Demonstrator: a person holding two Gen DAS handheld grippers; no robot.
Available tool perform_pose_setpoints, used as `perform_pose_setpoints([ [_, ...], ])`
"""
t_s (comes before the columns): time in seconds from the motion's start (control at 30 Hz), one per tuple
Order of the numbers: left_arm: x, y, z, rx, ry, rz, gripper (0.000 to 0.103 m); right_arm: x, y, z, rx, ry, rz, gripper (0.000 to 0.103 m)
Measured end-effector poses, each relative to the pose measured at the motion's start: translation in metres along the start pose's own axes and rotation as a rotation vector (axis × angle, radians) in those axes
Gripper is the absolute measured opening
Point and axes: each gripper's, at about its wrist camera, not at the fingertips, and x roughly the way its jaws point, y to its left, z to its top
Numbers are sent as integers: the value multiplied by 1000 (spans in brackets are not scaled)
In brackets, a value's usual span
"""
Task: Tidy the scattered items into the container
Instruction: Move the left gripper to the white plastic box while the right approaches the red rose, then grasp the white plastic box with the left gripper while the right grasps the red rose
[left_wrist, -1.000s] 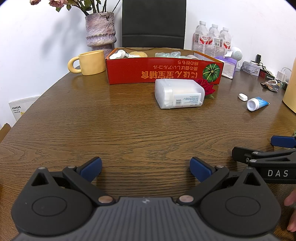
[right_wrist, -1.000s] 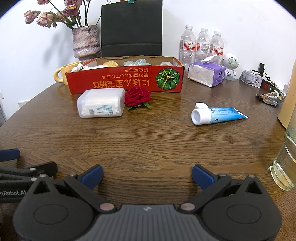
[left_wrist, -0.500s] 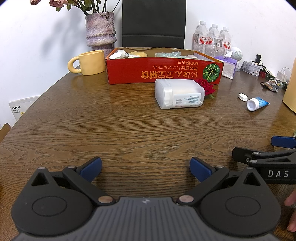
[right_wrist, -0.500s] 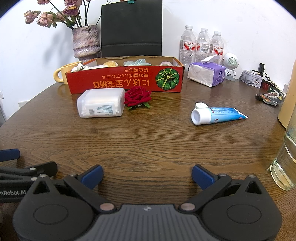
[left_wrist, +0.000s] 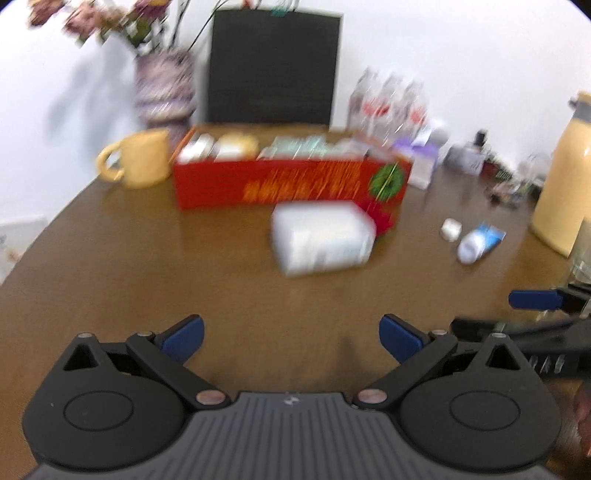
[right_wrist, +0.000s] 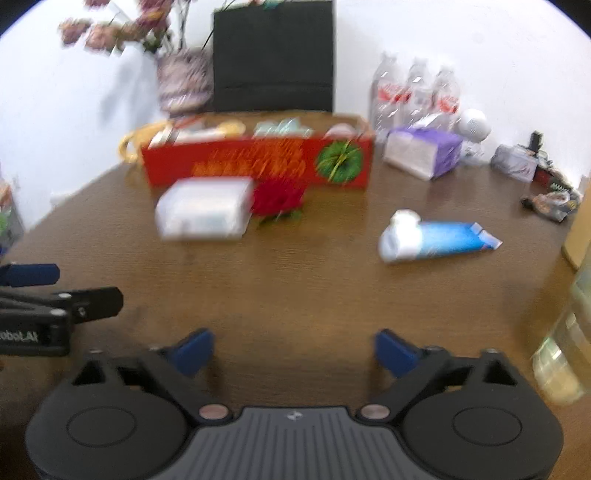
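Our views have gone blurred as we set off — left tool (left_wrist: 291, 338) gaping and empty, right tool (right_wrist: 293, 350) closing on nothing; the white box (right_wrist: 205, 212) waits on the surface (right_wrist: 314, 288).

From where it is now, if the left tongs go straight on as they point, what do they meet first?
Probably the bare table, since the open left tongs point downward. Just above the wood, the white plastic box comes first, though blur leaves the depth unclear.
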Motion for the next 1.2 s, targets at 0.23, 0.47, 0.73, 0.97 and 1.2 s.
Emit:
perform_pose_setpoints([
  [0.23,73,-50,49,121,-46,50,103,25,-32,82,-1,-152,-61,90],
  [0.47,87,-43,46,204,-15,76,101,82,-31,104,7,-87,115,87],
  [0.73,63,7,30,242,-86,136,103,113,17,95,-242,-56,114,88],
  [0.97,85,14,47,190,-45,58,103,135,33,99,-247,-3,129,86],
  [1.2,104,10,46,146,21,18,40,147,12,101,-126,34,193,52],
])
